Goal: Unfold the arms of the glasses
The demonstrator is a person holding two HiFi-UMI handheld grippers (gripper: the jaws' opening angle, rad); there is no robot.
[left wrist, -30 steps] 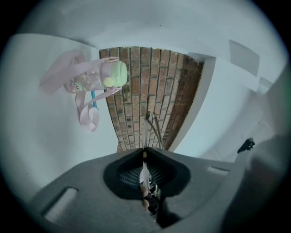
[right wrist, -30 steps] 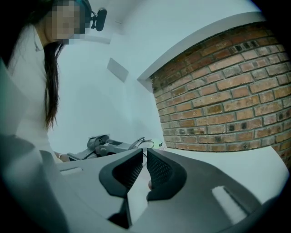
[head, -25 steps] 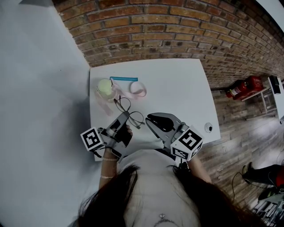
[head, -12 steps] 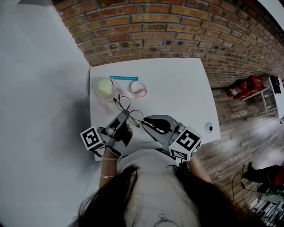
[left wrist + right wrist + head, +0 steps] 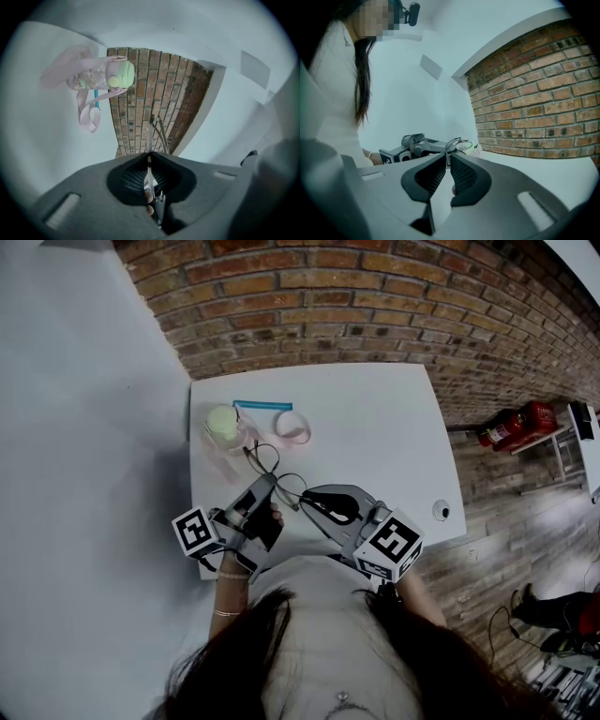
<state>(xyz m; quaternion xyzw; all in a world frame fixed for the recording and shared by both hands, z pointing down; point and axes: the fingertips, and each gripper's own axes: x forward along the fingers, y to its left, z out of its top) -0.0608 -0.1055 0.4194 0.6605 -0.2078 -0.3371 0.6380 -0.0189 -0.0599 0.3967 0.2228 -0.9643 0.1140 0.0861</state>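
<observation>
Left gripper view: my left gripper [image 5: 149, 158] is clamped on the thin wire glasses [image 5: 150, 133] | right gripper view: my right gripper [image 5: 447, 157] is pinched narrow on one arm tip | glasses span between both grippers, near-left of the white table [image 5: 375, 427] | green-capped bottle [image 5: 223, 426] beyond, far left.

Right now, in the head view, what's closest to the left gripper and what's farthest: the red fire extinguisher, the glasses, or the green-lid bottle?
Starting from the left gripper:
1. glasses, pinched in its jaws, just ahead of it.
2. green-lid bottle, near the table's far left corner.
3. red fire extinguisher, off the table, down on the floor far to the right.
</observation>
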